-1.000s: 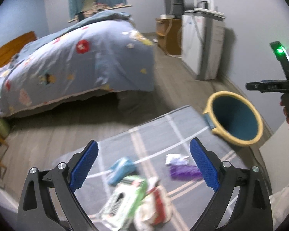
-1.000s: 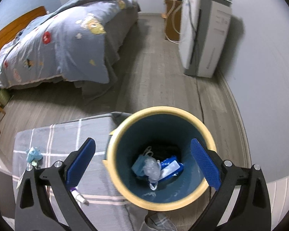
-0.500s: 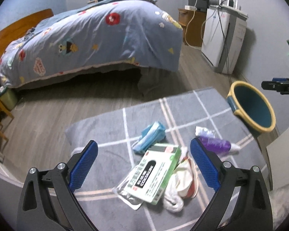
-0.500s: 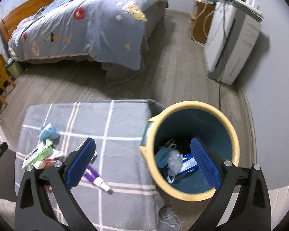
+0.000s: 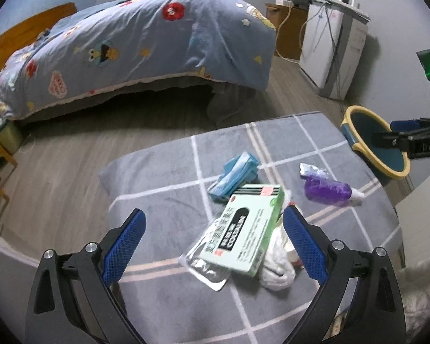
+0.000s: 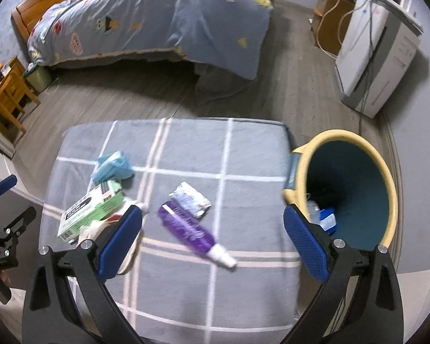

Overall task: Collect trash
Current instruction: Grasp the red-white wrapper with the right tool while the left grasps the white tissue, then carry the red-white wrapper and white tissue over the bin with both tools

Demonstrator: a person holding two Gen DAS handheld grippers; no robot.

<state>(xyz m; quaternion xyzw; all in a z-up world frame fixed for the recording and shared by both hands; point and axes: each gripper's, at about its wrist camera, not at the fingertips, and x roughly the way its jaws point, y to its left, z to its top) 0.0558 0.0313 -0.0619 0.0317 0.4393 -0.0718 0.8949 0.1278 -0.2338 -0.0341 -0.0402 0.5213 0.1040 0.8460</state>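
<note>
Trash lies on a grey checked cushion (image 5: pixel 163 172) (image 6: pixel 252 149). A green box (image 5: pixel 246 235) (image 6: pixel 91 209) rests on a clear wrapper, beside white crumpled paper (image 5: pixel 278 266). There is also a blue packet (image 5: pixel 235 172) (image 6: pixel 111 166), a purple tube (image 5: pixel 329 189) (image 6: pixel 189 229) and a silver sachet (image 6: pixel 190 199). A yellow-rimmed teal bin (image 5: pixel 372 143) (image 6: pixel 355 192) stands at the cushion's right edge, with some trash inside. My left gripper (image 5: pixel 213 229) is open above the green box. My right gripper (image 6: pixel 213 223) is open over the purple tube.
A bed with a blue patterned quilt (image 5: pixel 146 43) (image 6: pixel 163 14) lies beyond a strip of wood floor. A white appliance (image 5: pixel 332 46) (image 6: pixel 378 54) and a wooden cabinet (image 5: pixel 286 25) stand by the right wall. Wooden furniture (image 6: pixel 5 97) is at the left.
My left gripper has come down closer over the green box. My right gripper has swung left from above the bin to over the purple tube. Both stay open.
</note>
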